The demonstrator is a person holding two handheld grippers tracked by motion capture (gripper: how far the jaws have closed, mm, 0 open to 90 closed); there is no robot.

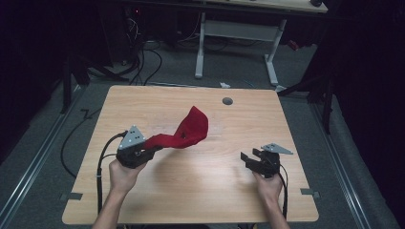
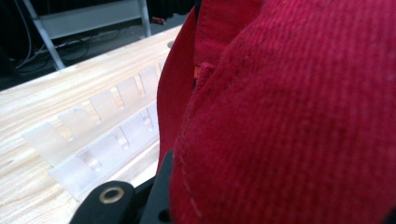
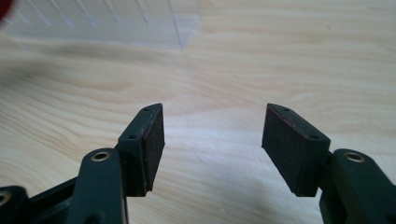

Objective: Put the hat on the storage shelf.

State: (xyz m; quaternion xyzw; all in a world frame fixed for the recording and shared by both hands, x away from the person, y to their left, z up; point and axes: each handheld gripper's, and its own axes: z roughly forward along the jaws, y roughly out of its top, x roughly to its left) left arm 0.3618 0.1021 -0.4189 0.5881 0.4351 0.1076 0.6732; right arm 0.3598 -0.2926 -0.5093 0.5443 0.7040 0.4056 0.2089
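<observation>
Tabletop (image 1: 200, 191) of pale wood, the largest thing in the scene and the landmark for what follows. Above its middle a red cloth (image 1: 188, 131), apparently a corduroy garment with a stitched seam, hangs lifted clear of the wood, one end rising in a rounded fold and the other drawn out towards the near-left part of the top. There the left gripper (image 1: 152, 149) has its jaws closed tight on that end, so the cloth is carried by one corner alone.

Towards the back of the tabletop, under the cloth, stands a clear plastic rack (image 2: 100, 135) with a row of upright dividers; it is faint from above and plainer in the left gripper view. Its slots look empty, though the transparent walls make this hard to confirm, and no part of the cloth lies in it.

At the near-right part of the tabletop the right gripper (image 3: 212, 140) sits low over bare wood, well apart from the cloth, its jaws spread wide with nothing between the pads (image 3: 154, 140).

Judged from this layout, the work is at an early or middle stage: the cloth is picked up and held aloft, but neither spread, folded nor set down. A second hold by the free gripper and the placing of the cloth seem to remain.
</observation>
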